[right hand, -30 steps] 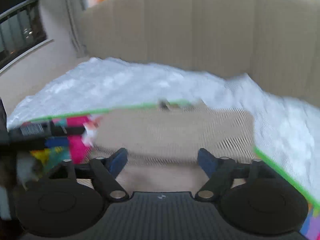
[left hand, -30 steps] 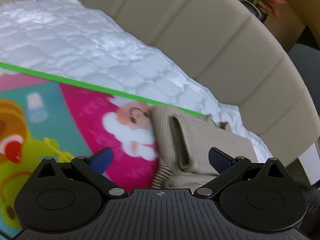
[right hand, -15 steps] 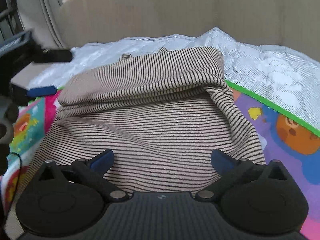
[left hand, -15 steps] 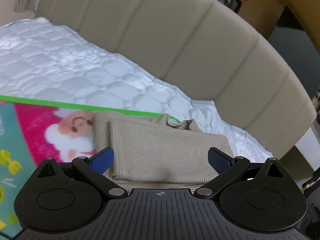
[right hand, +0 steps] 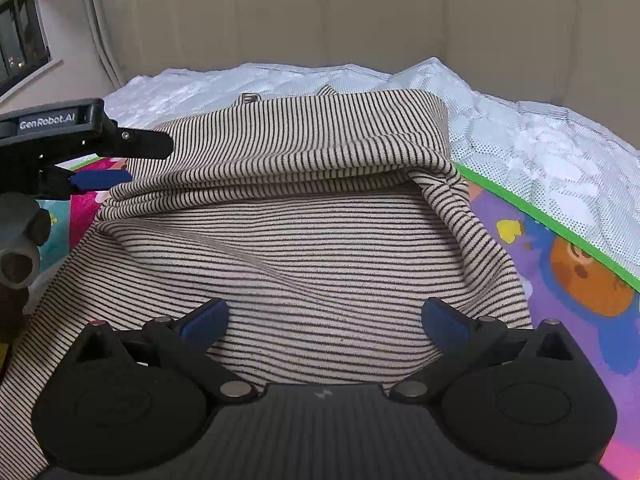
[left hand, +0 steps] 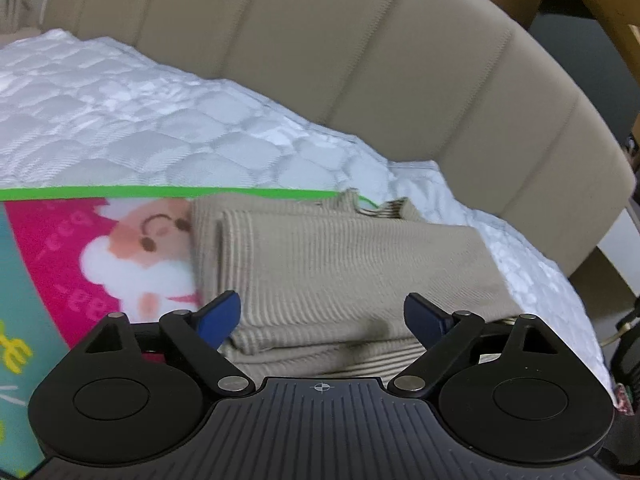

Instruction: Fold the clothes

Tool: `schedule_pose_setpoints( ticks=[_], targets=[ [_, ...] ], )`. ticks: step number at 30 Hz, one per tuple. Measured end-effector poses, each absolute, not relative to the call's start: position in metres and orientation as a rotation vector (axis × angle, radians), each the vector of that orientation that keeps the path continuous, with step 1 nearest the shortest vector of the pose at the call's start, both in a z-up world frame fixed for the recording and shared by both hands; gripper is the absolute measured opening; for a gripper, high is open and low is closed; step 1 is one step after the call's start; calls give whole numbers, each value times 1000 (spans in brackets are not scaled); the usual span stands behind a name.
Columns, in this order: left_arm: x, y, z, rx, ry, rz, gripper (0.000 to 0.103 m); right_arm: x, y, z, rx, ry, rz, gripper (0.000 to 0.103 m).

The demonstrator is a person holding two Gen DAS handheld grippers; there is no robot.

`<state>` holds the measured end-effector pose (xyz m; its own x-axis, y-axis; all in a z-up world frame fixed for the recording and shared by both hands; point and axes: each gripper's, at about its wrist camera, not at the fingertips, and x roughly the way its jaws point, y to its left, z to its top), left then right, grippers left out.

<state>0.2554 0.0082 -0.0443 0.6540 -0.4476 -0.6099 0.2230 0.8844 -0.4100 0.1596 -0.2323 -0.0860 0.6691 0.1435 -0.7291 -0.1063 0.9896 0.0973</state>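
Left tongs [left hand: 322,316]: hanging with both blue fingertips spread wide apart, gripping nothing; the folded cloth is lying just beyond and between the tips.
Right tongs [right hand: 324,320]: hovering low over the cloth, fingers likewise splayed wide and holding nothing.
Striped garment [right hand: 288,240]: a beige top with thin dark stripes, lying directly ahead of the right tongs; its far part is sitting doubled over in a thick fold, and the near part is running under the tong body. In the left view [left hand: 344,272] it is showing as a neat folded block ahead of the tips, stripes blurred to plain tan.
Play mat [right hand: 560,264]: a bright cartoon mat with a green border, lying beneath the garment, reaching out to the right of the right tongs and to the left of the left tongs [left hand: 80,264].
Quilt [left hand: 140,120]: white quilted cover, spreading beyond the mat's far edge.
Headboard [left hand: 360,60]: beige padded panels, standing behind the quilt.
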Motion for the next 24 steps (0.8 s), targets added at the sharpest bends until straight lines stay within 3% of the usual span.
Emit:
schedule_pose_setpoints(
  ticks=[1, 6, 17, 24],
  targets=[
    [257, 12, -47, -304, 782, -349, 98, 161, -233, -87, 50, 826, 141, 103],
    [262, 38, -52, -411, 814, -291, 97, 165, -236, -89, 46, 824, 153, 103],
    [241, 41, -9, -507, 587, -494, 99, 159, -232, -91, 16, 786, 134, 103],
    [249, 14, -42, -415, 734, -518, 99, 159, -231, -89, 5, 795, 130, 103]
  ],
)
